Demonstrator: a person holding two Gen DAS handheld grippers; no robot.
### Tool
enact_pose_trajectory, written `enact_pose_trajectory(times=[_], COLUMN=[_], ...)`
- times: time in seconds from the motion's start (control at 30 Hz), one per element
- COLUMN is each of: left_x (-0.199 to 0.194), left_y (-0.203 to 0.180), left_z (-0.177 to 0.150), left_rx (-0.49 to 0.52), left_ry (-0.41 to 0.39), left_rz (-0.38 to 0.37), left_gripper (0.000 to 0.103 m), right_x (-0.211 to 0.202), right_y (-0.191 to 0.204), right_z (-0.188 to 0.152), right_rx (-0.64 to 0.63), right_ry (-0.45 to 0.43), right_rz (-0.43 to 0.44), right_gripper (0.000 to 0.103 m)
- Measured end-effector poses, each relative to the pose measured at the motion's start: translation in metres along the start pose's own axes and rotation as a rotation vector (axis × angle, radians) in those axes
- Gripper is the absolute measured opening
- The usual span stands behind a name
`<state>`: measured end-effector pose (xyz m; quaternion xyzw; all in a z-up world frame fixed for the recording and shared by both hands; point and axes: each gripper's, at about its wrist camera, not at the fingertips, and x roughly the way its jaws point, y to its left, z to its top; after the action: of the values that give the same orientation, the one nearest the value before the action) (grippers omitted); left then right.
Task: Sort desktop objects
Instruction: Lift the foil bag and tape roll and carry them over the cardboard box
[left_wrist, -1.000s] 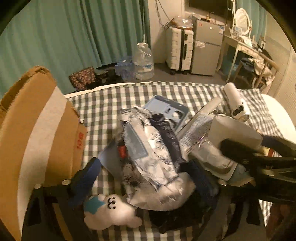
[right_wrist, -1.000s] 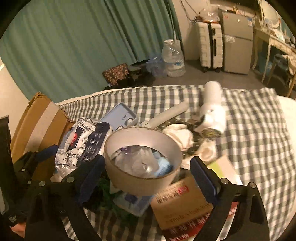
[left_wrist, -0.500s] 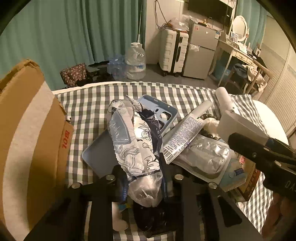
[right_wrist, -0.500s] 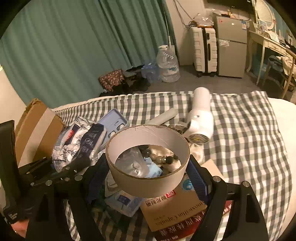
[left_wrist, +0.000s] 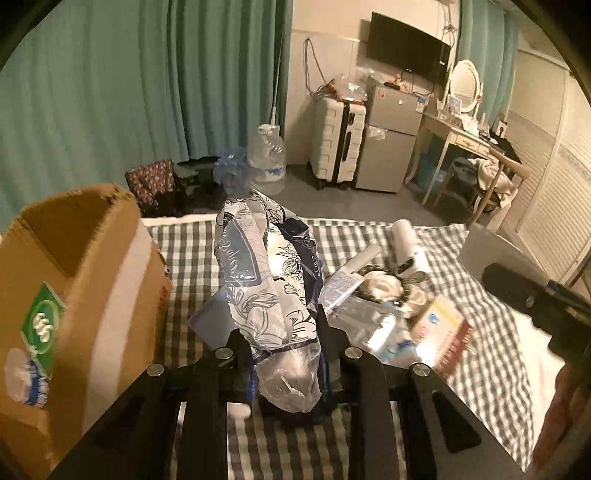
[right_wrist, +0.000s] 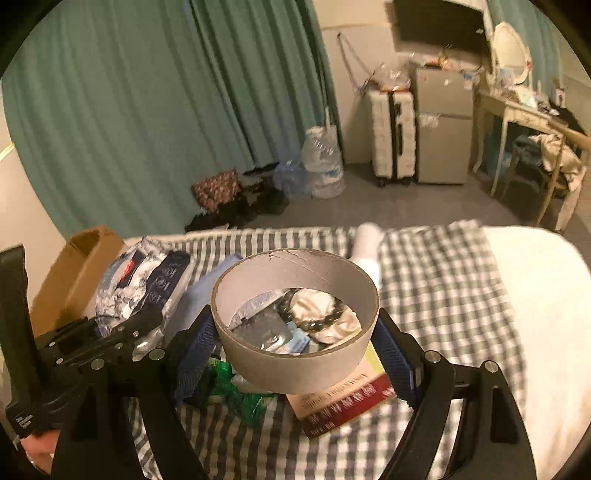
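We hold a crinkled foil packet (left_wrist: 266, 280) pinched in the left gripper (left_wrist: 286, 354)'s narrow jaws, and a cardboard ring (right_wrist: 295, 317) spanned by the right gripper (right_wrist: 295, 347)'s wide jaws, both above the checked bed (right_wrist: 443, 295). The slick packet could slip. The cardboard box (left_wrist: 74, 280) sits at nine o'clock; clutter lies beneath.
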<state>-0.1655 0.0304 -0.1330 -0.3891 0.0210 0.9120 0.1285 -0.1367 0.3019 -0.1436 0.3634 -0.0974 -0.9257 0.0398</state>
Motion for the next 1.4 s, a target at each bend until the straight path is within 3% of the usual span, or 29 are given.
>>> enact_pose_trajectory(times=[0.5,0.73,0.9,1.17,1.4], left_x=[-0.16,-0.214,-0.247,-0.279,-0.255], left_y=[0.006,0.032,0.046,0.069,0.095], left_z=[0.01,0.008,0.004,0.004,0.003], left_rx=[0.043,-0.04,-0.065,-0.139,-0.162], left_ry=[-0.216,-0.251,-0.275,-0.306,-0.282], left_rz=[0.013,0.05,0.124,0.226,0.284], left_gripper=[0.024,0.024,0.024,0.024,0.024], right_x=[-0.147,-0.162,-0.184,-0.196,-0.184], right_y=[0.045,0.06,0.074,0.084,0.112], right_z=[-0.002,0.0,-0.001,0.006,0.025], right_rx=[-0.046,-0.028,-0.036,-0.067,-0.136], right_ry=[-0.192,-0.221,-0.271,-0.293,-0.306], right_rz=[-0.052,0.023,0.076,0.175,0.278], right_gripper=[0.082,0.082,0.082,0.082,0.082])
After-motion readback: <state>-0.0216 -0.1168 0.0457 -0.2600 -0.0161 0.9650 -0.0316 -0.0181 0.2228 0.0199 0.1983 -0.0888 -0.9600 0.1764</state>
